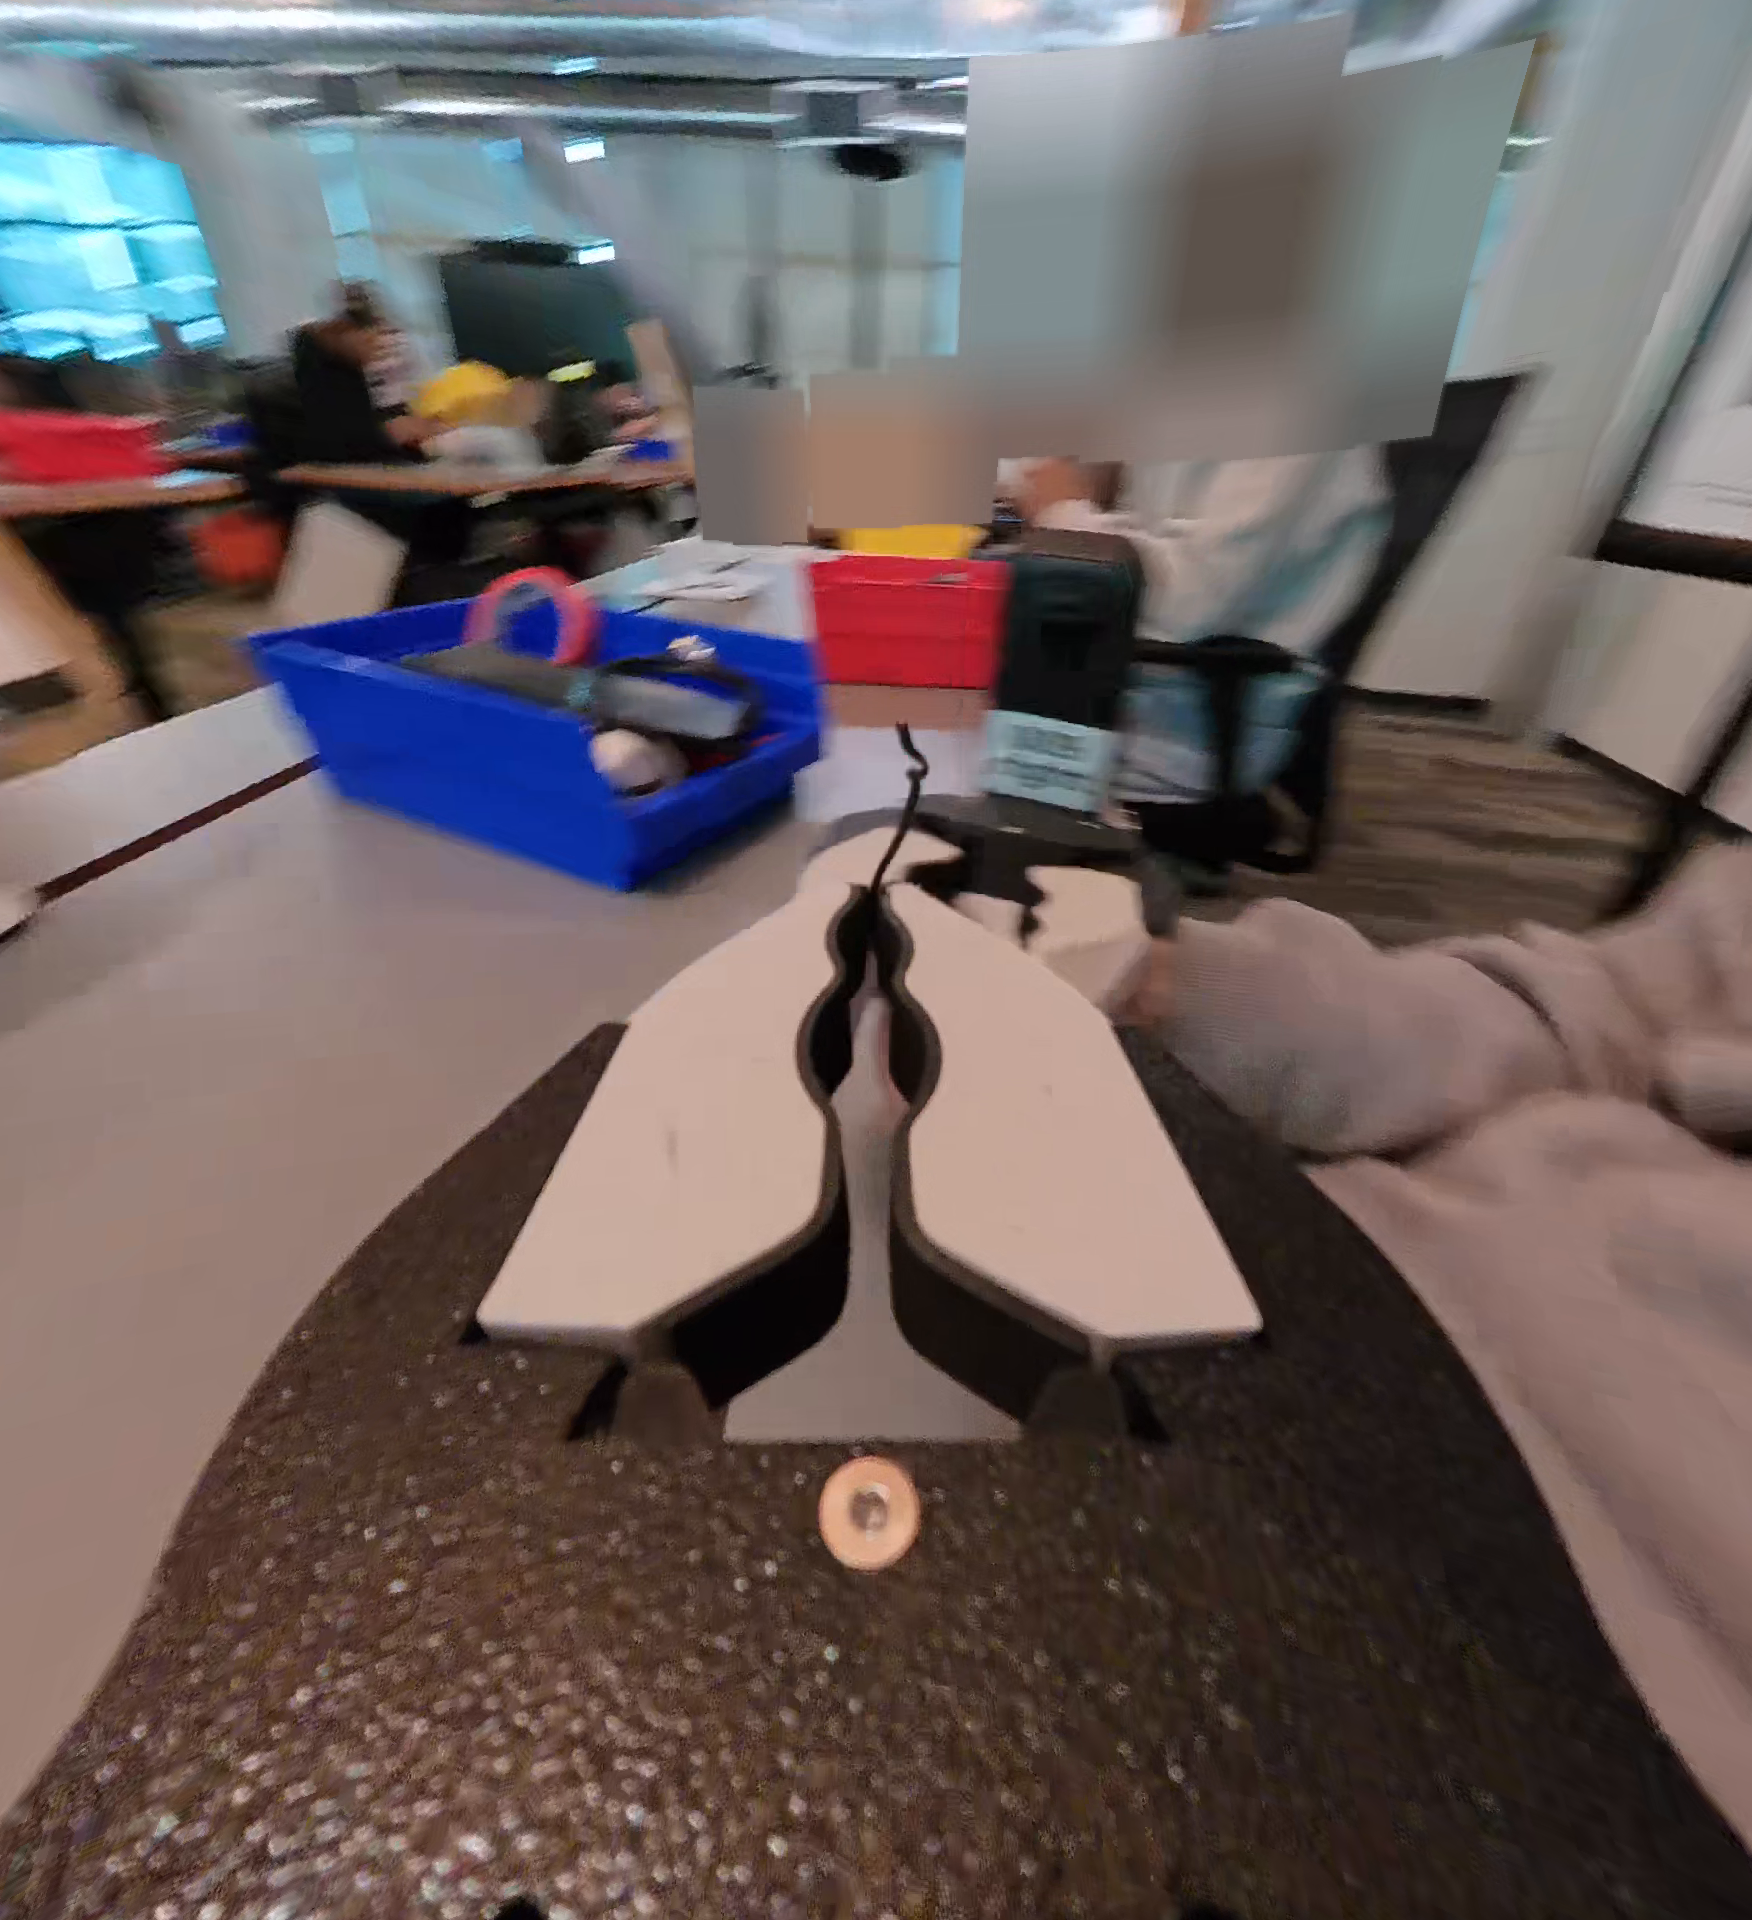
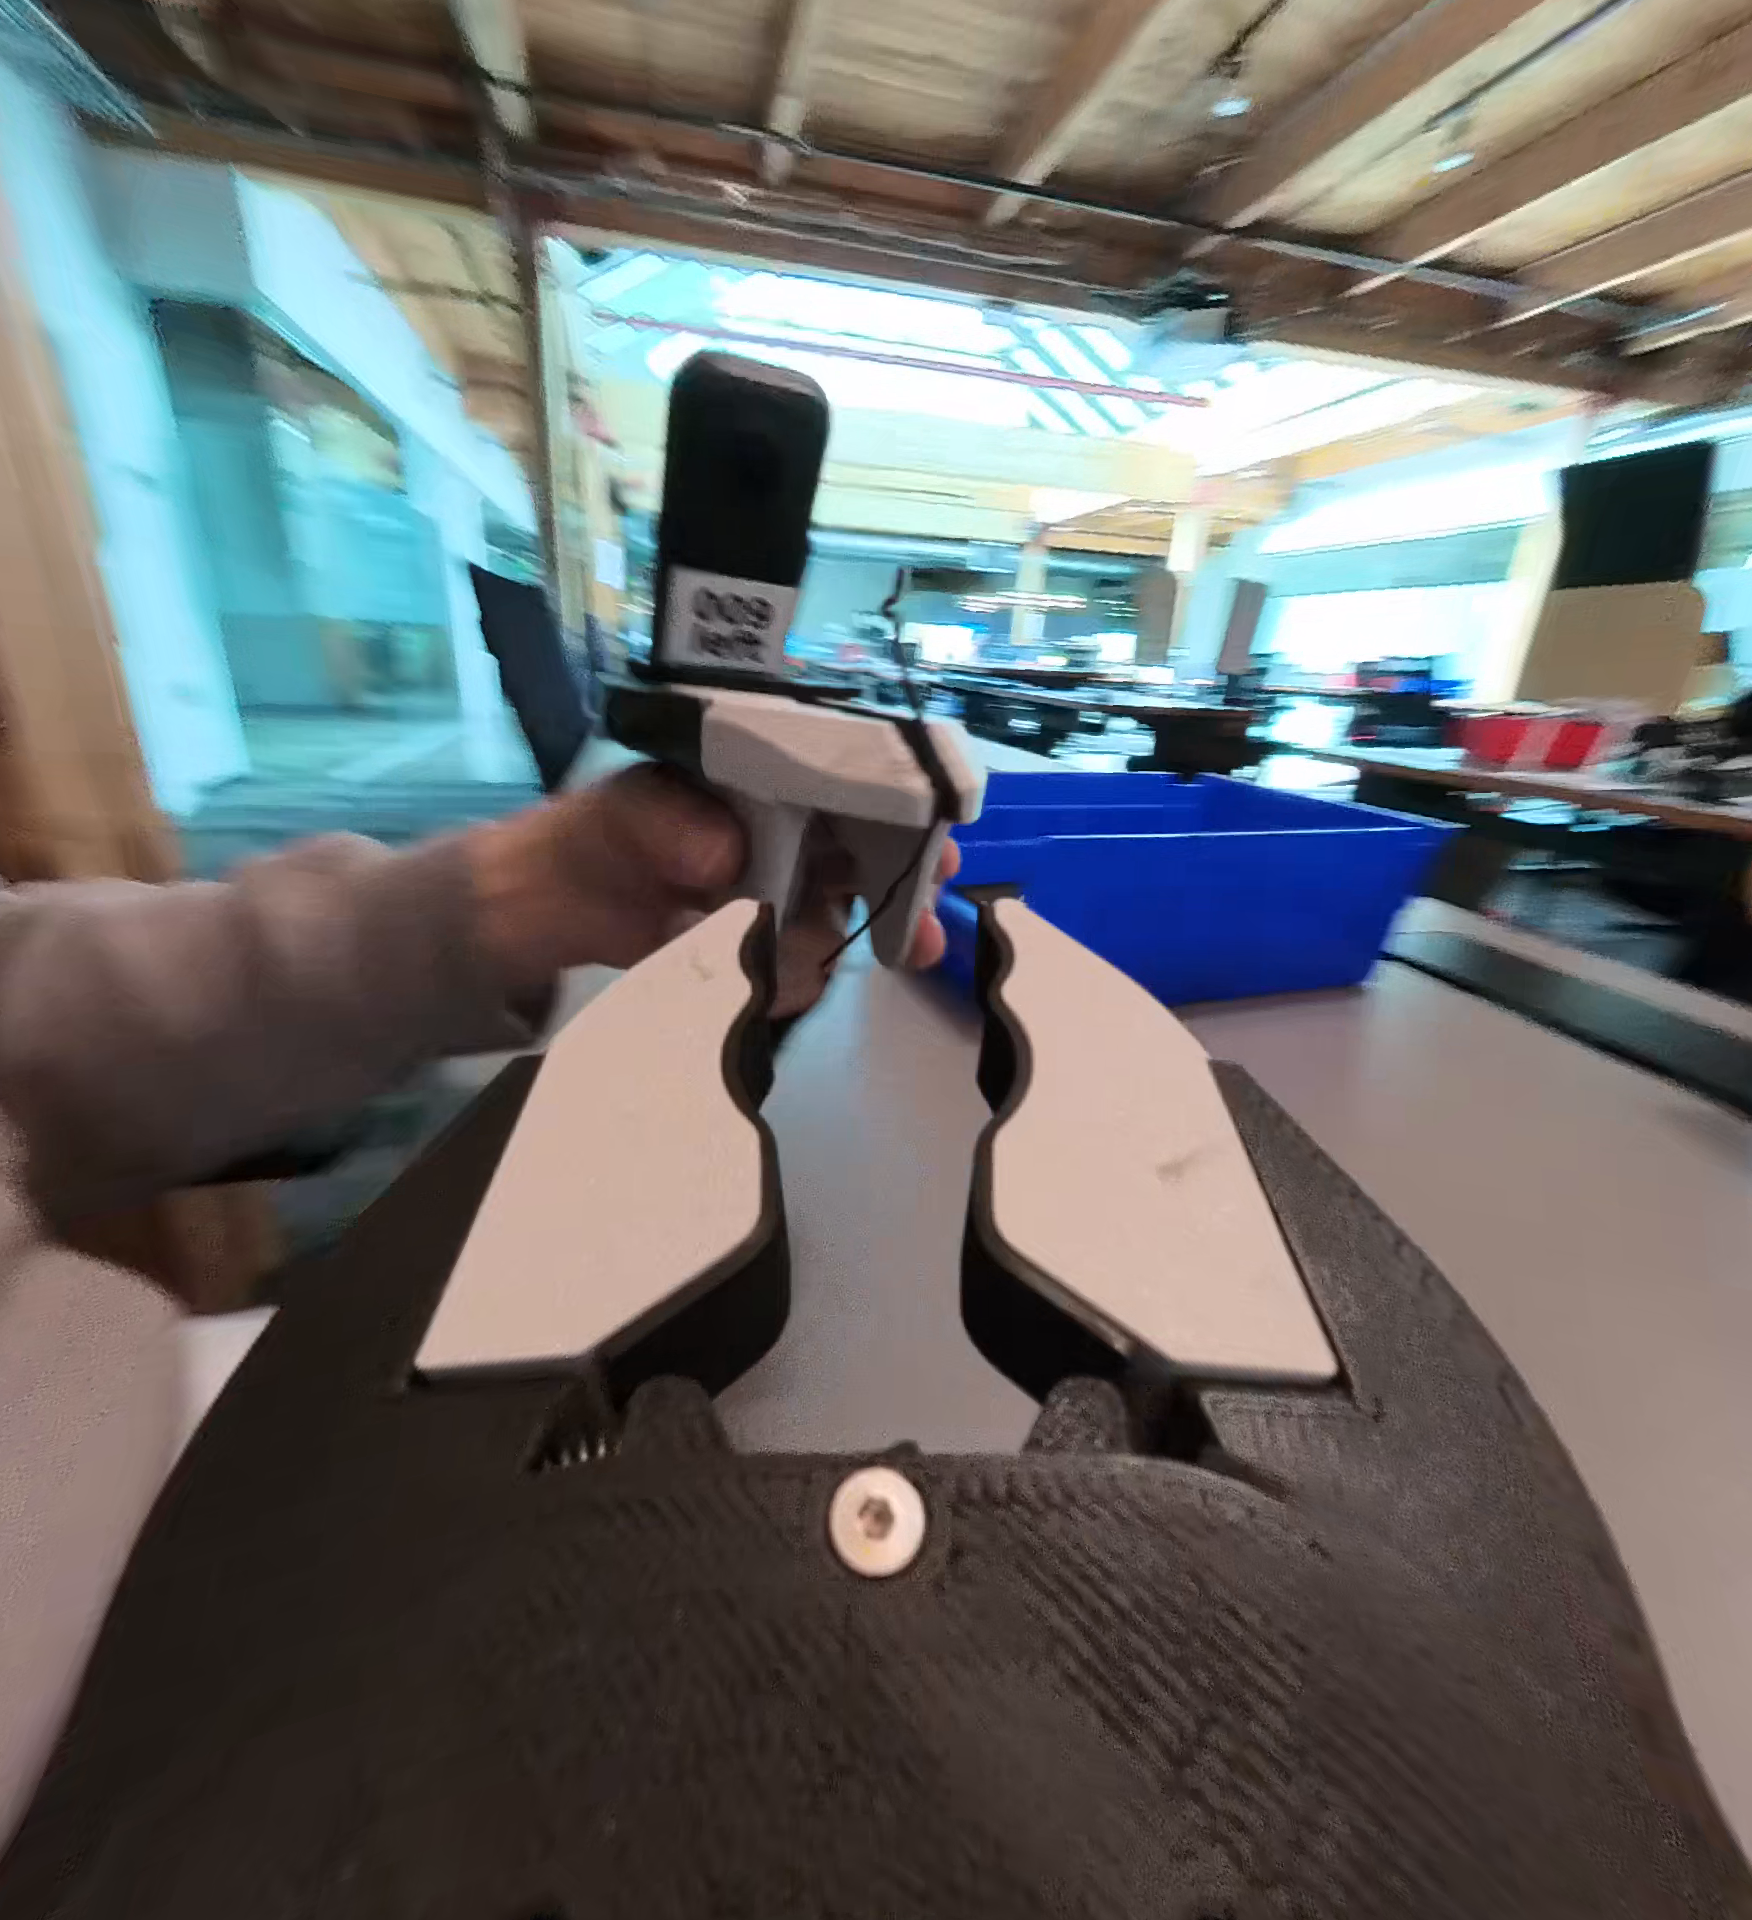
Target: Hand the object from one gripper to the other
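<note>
My left gripper [image 1: 877, 906] is shut on a thin black wire [image 1: 901, 800]. The wire sticks up out of its fingertips, above the grey table [image 1: 176, 987]. In the right wrist view the left gripper [image 2: 945, 800] shows from the side in a person's hand, with the wire [image 2: 923, 741] pinched across its tip and its lower end hanging down. My right gripper [image 2: 877, 914] is open, with nothing between its pads. It stands just short of the left gripper's tip. It also shows in the left wrist view [image 1: 1033, 904], close behind the wire.
A blue bin [image 1: 539, 769] with several items stands on the table beyond the grippers; it also shows in the right wrist view [image 2: 1215, 883]. A red bin [image 1: 903, 623] is behind it. A grey sleeve [image 1: 1474, 1018] comes in from the right. People sit at far tables.
</note>
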A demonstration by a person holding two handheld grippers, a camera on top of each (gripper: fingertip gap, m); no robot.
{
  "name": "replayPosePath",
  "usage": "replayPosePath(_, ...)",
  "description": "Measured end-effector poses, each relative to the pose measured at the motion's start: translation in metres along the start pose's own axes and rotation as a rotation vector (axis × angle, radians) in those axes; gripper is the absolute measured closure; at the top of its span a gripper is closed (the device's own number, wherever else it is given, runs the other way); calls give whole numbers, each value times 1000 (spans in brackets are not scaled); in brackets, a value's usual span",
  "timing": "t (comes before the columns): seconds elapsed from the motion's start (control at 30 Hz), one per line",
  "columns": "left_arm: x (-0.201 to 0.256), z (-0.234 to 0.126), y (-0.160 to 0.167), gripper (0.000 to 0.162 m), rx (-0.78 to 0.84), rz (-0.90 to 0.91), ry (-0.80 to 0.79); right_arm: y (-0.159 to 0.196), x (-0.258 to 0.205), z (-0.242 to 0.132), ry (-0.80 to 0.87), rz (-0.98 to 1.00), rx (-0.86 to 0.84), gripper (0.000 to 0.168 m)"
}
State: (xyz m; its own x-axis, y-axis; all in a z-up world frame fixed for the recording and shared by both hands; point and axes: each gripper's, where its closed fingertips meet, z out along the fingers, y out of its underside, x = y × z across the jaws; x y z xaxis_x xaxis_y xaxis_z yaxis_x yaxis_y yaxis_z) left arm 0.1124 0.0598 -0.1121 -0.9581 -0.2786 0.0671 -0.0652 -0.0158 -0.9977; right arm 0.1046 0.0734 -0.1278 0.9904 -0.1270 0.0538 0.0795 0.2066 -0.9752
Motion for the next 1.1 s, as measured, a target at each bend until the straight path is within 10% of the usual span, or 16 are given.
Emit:
replayPosePath(0.33, -37, 4, -2, 161, 3, -97, -368, 14, 25, -1, 234, -302, -130, 143)
replayPosePath(0.77, -43, 3, -4, 161, 123, -383, -382, 0, 27, -6, 435, -1041, -212, 149)
replayPosePath(1.1, -48, 4, 7, 161, 132, -526, -347, 8, 24, -1, 423, -1220, -303, 160)
